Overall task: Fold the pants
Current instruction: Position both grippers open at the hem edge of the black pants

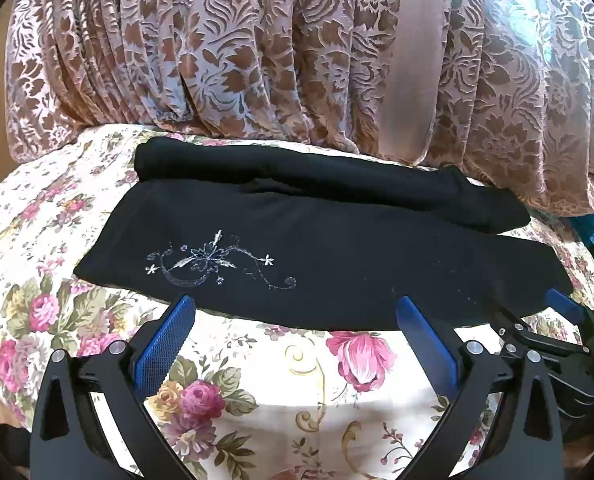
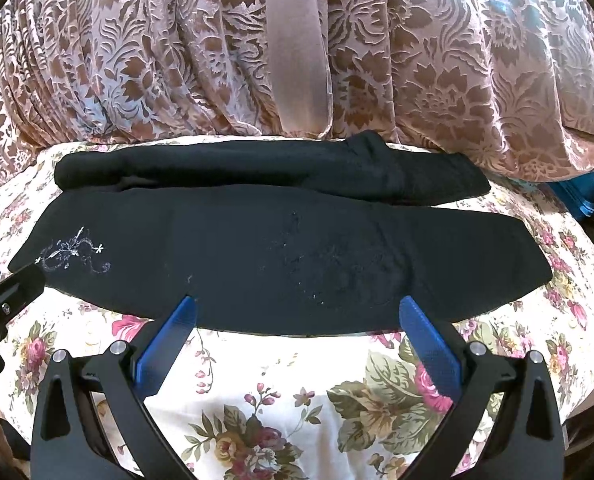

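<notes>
My left gripper (image 1: 295, 312) hangs released, its two blue pads spread wide at the near hem of the black pants (image 1: 317, 248), gripping nothing. My right gripper (image 2: 297, 312) is likewise released, jaws wide at the same near edge, further toward the three o'clock end; its tip (image 1: 565, 308) shows at four o'clock in the left view.

The pants lie lengthwise across the flower-printed bedspread (image 1: 289, 396), running from nine o'clock to three o'clock. One leg lies flat and close to me; the other is bunched into a roll at twelve o'clock, against the patterned brown curtain (image 1: 257, 40). A silver floral embroidery (image 1: 221, 264) marks the near leg toward nine o'clock.

To do this fold well, I judge both grippers should pinch the near edge together, well apart along its length, and carry it evenly over the far leg so the cloth does not skew or drag.

Count: one pair of pants, two legs, one embroidered motif, two grippers, one bedspread, one curtain.
</notes>
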The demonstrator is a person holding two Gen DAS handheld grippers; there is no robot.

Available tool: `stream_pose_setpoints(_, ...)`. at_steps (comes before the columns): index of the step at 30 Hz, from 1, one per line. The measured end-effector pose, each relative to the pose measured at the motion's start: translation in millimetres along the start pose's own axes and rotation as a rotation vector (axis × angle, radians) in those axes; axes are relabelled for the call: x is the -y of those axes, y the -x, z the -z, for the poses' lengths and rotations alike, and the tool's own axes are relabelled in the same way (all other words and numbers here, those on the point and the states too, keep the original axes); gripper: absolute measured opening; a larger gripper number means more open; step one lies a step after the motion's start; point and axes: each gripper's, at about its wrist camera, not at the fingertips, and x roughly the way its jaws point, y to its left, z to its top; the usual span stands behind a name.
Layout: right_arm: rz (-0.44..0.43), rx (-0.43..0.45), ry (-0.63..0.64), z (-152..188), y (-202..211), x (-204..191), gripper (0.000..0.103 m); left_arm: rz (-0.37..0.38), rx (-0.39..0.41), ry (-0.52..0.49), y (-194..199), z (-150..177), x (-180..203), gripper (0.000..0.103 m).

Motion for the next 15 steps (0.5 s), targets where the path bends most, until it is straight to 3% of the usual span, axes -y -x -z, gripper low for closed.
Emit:
stream_pose_setpoints(12,0.003,-0.009,0.004,2.1,-3.2,0.5,0.101,0.006,-0.027,0.013,-6.0,2.6,-4.1,0.1)
stream_pose_setpoints(15,-0.032,-0.035,-0.016,1.6,-7.1,7.8,0.101,0.035,-0.048,0.019,-11.1,3.9,-6.6,0.1)
